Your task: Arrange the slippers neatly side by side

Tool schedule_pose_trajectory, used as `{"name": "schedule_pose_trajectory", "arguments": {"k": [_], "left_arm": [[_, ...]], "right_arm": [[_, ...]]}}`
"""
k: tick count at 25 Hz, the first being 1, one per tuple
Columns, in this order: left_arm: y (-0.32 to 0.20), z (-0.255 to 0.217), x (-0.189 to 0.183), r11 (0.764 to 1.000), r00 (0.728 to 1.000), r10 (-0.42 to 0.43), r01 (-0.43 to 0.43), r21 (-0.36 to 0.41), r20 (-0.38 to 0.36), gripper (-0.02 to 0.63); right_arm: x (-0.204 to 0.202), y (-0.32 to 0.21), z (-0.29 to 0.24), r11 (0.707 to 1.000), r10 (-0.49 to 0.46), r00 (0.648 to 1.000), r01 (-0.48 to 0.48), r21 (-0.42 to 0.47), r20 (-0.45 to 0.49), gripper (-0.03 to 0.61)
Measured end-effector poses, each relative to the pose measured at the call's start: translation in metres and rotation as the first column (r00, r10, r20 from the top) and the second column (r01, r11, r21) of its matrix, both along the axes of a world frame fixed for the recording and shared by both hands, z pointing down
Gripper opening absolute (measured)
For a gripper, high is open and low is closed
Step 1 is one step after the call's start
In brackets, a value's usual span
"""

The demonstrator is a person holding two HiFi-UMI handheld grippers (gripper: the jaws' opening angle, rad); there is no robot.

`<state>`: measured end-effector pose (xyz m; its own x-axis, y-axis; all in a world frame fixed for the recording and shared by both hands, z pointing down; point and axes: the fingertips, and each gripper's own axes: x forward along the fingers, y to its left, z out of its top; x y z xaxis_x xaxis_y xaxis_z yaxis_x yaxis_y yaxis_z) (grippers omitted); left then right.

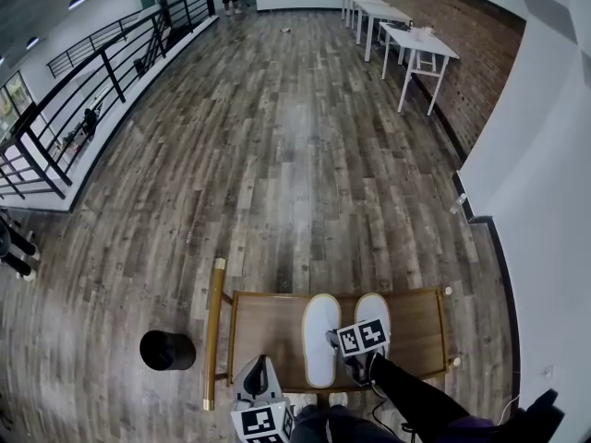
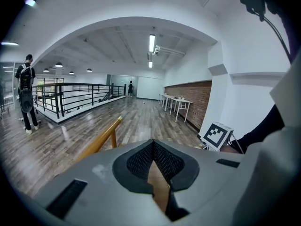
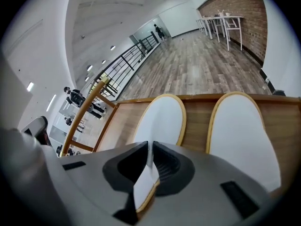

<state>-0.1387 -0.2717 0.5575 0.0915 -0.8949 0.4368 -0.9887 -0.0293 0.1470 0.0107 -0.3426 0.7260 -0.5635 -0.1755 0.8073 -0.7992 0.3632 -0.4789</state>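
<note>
Two white slippers are lying side by side on the wooden desk point(image 1: 268, 332), lower centre of frame: left slipper point(image 1: 320, 335), right slipper point(image 1: 373, 308). The right tool point(image 3: 149, 160) is pinching the left slipper's heel rim. The left tool point(image 2: 153, 150) is hovering nearby, closed and empty.

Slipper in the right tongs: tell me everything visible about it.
White slipper, long oval with tan piping round the rim; looks like soft fabric. It lies lengthwise on the wooden cart top, toe away from the person, parallel to the other slipper with a strip of bare wood between them. The right tongs are shut on its heel-end rim.
</note>
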Motion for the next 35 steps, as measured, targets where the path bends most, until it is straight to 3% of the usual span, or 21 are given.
{"name": "schedule_pose_trajectory", "arguments": {"k": [3, 9, 12, 16, 18, 22, 30, 32, 35], "left_arm": [[-0.001, 0.001, 0.002, 1.0, 1.0, 0.006, -0.006, 0.0, -0.002, 0.002], [-0.008, -0.004, 0.006, 1.0, 1.0, 0.021, -0.021, 0.013, 0.003, 0.002], [-0.01, -0.006, 0.007, 0.999, 1.0, 0.031, -0.031, 0.021, 0.005, 0.002], [-0.013, -0.006, 0.009, 0.999, 0.999, 0.033, -0.033, 0.034, 0.004, 0.002], [-0.012, -0.005, 0.011, 0.999, 0.999, 0.036, -0.036, 0.036, 0.002, 0.002], [-0.01, -0.003, 0.012, 0.999, 0.999, 0.04, -0.04, 0.032, 0.001, 0.002], [-0.002, -0.004, 0.003, 1.0, 1.0, 0.01, -0.01, 0.016, 0.006, 0.002], [-0.001, -0.003, 0.005, 1.0, 1.0, 0.007, -0.008, 0.013, 0.007, 0.002], [0.0, -0.001, 0.007, 1.0, 1.0, 0.007, -0.007, 0.013, 0.007, 0.002]], "right_arm": [[0.001, 0.001, -0.001, 1.0, -0.019, 1.0, 0.019, 0.003, -0.002, 0.02], [0.001, 0.008, -0.028, 0.997, -0.058, 0.998, 0.057, 0.052, 0.024, 0.106], [0.029, -0.003, -0.054, 0.988, 0.005, 1.0, -0.003, 0.157, -0.012, 0.107], [0.105, -0.028, -0.058, 0.967, 0.142, 0.975, -0.1, 0.233, -0.17, 0.107], [0.136, -0.031, -0.047, 0.97, 0.182, 0.954, -0.135, 0.202, -0.237, 0.107], [0.156, -0.022, -0.024, 0.972, 0.227, 0.942, -0.204, 0.118, -0.248, 0.107], [0.15, -0.002, 0.002, 0.98, 0.192, 0.951, -0.198, -0.001, -0.243, 0.104], [0.148, -0.002, 0.002, 0.978, 0.2, 0.952, -0.21, -0.016, -0.23, 0.023], [0.139, -0.001, -0.001, 0.976, 0.202, 0.961, -0.213, -0.041, -0.19, 0.018]]}}
